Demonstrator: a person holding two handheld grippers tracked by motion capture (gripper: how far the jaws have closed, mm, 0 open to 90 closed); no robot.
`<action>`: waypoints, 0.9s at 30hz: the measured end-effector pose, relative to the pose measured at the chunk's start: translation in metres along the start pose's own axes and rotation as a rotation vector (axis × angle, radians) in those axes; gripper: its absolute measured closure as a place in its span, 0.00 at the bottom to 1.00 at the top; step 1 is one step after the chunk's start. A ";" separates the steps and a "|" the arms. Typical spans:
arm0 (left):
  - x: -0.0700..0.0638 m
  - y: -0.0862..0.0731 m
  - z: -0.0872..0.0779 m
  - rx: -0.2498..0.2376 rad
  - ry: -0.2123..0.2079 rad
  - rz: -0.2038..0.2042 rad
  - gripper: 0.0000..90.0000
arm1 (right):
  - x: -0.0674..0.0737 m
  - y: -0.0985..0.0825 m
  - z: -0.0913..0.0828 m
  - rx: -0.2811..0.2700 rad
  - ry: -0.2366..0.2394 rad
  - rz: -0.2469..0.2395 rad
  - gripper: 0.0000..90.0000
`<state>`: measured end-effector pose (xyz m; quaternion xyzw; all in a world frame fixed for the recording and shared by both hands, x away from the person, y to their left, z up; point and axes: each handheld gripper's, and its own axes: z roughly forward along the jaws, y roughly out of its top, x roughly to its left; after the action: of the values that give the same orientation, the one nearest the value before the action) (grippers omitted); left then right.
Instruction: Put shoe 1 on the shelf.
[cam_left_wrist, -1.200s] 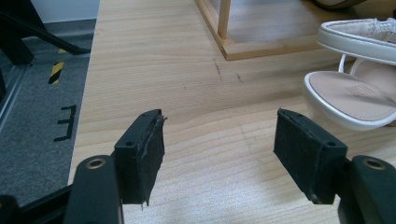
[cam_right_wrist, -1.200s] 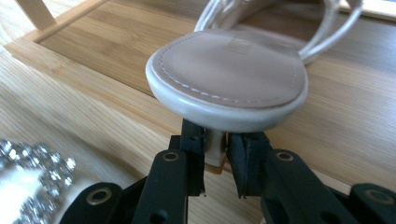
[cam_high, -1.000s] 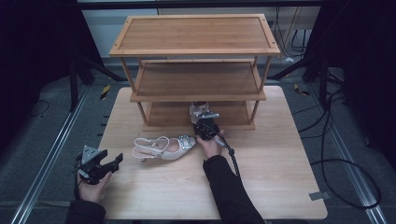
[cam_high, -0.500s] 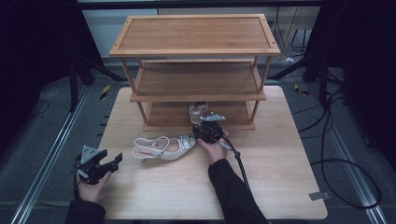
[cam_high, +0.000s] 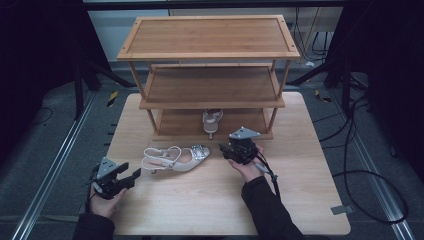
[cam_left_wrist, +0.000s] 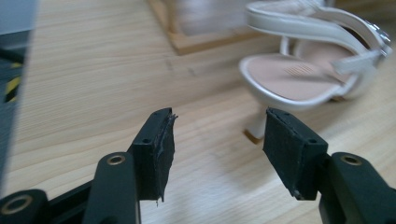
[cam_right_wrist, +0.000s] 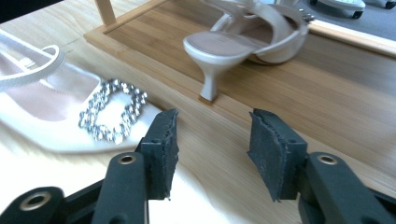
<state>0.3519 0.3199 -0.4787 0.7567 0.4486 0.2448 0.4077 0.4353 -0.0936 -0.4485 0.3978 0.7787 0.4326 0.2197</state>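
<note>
A white heeled sandal (cam_high: 212, 120) stands on the bottom shelf of a wooden rack (cam_high: 210, 55), heel toward me (cam_right_wrist: 210, 84). Its mate (cam_high: 175, 157) lies on the table in front of the rack, with a rhinestone buckle (cam_right_wrist: 112, 112) on the toe. My right gripper (cam_high: 227, 150) (cam_right_wrist: 212, 126) hovers just right of that buckle, facing the shelf. Its jaws have just been opening and hold nothing. My left gripper (cam_high: 134, 175) (cam_left_wrist: 217, 126) sits at the table's front left, pointing at the lying sandal's heel (cam_left_wrist: 254, 128). Its jaws have just been closing, still apart, with nothing between them.
The rack's middle shelf (cam_high: 212, 85) and top shelf are bare. The wooden table (cam_high: 300, 190) has free room at the right and front. Cables (cam_high: 360, 165) lie on the floor to the right, and metal rails (cam_high: 50, 170) run along the left.
My right gripper has drawn back from the sandal on the bottom shelf, toward me and to the right, with its jaws wider apart. The left hand stays put.
</note>
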 end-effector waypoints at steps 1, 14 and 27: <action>0.000 0.000 0.000 0.000 0.000 0.000 0.44 | -0.002 -0.002 -0.006 -0.005 -0.003 -0.009 0.55; -0.011 0.005 0.033 0.068 -0.076 0.062 0.53 | -0.030 -0.053 -0.072 -0.003 -0.030 -0.007 0.52; -0.012 0.008 0.036 0.085 -0.098 0.061 0.78 | -0.036 -0.067 -0.070 0.017 -0.035 0.015 0.62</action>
<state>0.3765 0.2931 -0.4921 0.7977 0.4151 0.2005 0.3888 0.3797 -0.1784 -0.4687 0.4128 0.7754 0.4206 0.2268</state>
